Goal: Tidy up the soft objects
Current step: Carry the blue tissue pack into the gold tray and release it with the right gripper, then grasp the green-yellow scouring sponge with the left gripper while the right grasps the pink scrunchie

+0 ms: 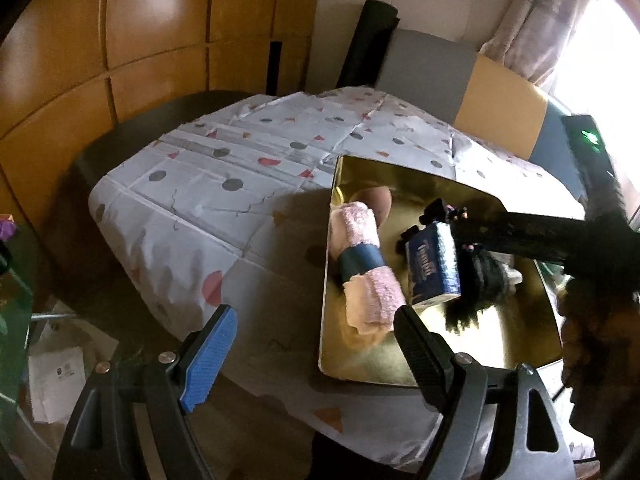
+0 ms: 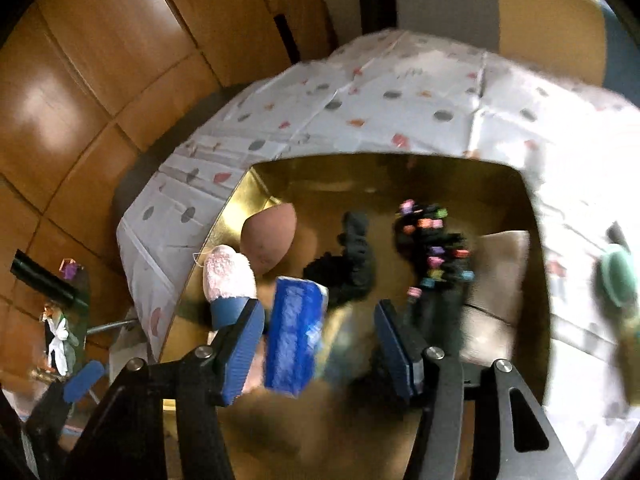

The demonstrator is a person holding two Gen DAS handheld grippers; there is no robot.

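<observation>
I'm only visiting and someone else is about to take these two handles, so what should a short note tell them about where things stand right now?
Left claw: open, empty, hovering at the near left edge of the gold tray.
Right claw: open over the tray, with the blue tissue pack between its fingers but not clamped.
In the tray: rolled pink towel with its blue band, brown sponge, black scrunchie, black hair ties with coloured beads, a beige cloth.
Still out on the spotted tablecloth: a green round thing, too blurred to identify.
Left: settle the tissue pack, then check that green item.

Glossy wooden cabinets (image 1: 120,40); curtained bright window (image 1: 592,40); patterned tablecloth (image 1: 240,168)
</observation>
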